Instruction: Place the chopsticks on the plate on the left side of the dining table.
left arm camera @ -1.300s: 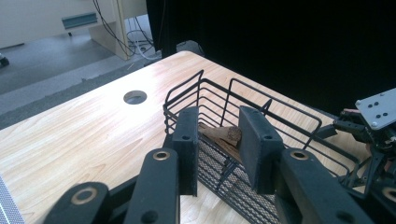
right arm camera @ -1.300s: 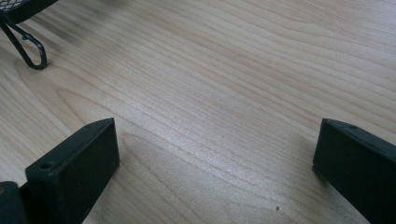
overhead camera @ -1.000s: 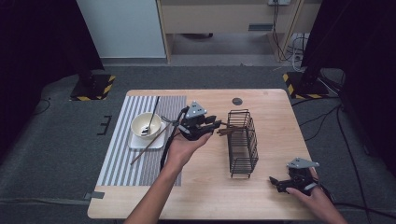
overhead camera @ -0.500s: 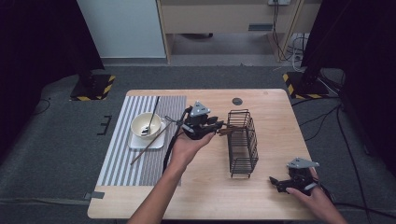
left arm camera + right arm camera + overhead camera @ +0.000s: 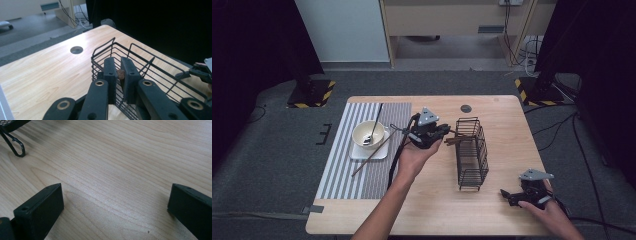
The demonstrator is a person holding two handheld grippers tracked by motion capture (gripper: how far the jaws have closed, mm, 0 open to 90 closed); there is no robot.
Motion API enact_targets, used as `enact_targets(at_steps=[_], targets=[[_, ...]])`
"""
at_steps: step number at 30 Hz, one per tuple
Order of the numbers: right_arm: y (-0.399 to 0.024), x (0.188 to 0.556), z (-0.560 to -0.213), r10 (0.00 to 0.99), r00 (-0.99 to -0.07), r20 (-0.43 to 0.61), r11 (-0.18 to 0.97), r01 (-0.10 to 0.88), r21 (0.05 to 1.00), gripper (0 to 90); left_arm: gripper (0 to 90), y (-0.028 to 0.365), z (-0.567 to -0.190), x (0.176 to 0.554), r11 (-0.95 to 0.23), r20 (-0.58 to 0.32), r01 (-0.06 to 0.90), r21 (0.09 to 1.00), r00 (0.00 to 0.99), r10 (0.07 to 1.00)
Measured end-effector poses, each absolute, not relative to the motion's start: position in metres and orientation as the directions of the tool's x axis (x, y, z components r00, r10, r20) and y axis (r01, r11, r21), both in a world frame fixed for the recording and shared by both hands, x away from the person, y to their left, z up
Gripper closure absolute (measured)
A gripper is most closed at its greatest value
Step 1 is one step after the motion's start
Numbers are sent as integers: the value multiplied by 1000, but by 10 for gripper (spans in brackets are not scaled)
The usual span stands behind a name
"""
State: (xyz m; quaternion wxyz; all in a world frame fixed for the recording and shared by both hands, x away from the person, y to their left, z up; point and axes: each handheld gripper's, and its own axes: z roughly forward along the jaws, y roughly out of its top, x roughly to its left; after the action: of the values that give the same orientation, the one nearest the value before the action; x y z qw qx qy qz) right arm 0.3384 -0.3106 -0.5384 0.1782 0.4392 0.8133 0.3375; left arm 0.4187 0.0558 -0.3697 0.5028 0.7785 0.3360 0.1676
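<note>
Left tool (image 5: 445,134) of mine just closing, clamped on brown chopsticks (image 5: 455,140), tips level toward wire basket (image 5: 472,152), right tool (image 5: 507,195) apart, no readable writing.

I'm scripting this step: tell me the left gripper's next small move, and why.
Probably ease the chopstick further over the wire basket and tip it down inside. The left gripper, whose jaws have just been closing, clamps its brown end at the basket's rim; a second chopstick lies by the bowl.

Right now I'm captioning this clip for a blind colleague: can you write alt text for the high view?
The left gripper holds a brown stick at the rim of a black wire basket on a wooden table. The right gripper rests open near the table's front. A bowl sits on a striped mat.
</note>
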Motion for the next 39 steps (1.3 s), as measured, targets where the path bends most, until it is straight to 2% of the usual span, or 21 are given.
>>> enact_targets(at_steps=[4, 12, 25, 39], targets=[[-311, 338, -538, 835, -551, 5, 387, 593, 706, 2, 835, 59, -366, 414, -259, -49, 310, 915, 722, 690], [-311, 338, -538, 835, -551, 6, 387, 594, 706, 2, 835, 75, -360, 408, -215, -82, 302, 929, 733, 676], [-311, 338, -538, 835, -551, 7, 386, 594, 706, 2, 836, 114, -368, 411, -33, -240, 339, 940, 727, 644], [-311, 338, -538, 834, -551, 5, 388, 593, 706, 2, 836, 128, -369, 412, 97, -320, 329, 939, 739, 593]])
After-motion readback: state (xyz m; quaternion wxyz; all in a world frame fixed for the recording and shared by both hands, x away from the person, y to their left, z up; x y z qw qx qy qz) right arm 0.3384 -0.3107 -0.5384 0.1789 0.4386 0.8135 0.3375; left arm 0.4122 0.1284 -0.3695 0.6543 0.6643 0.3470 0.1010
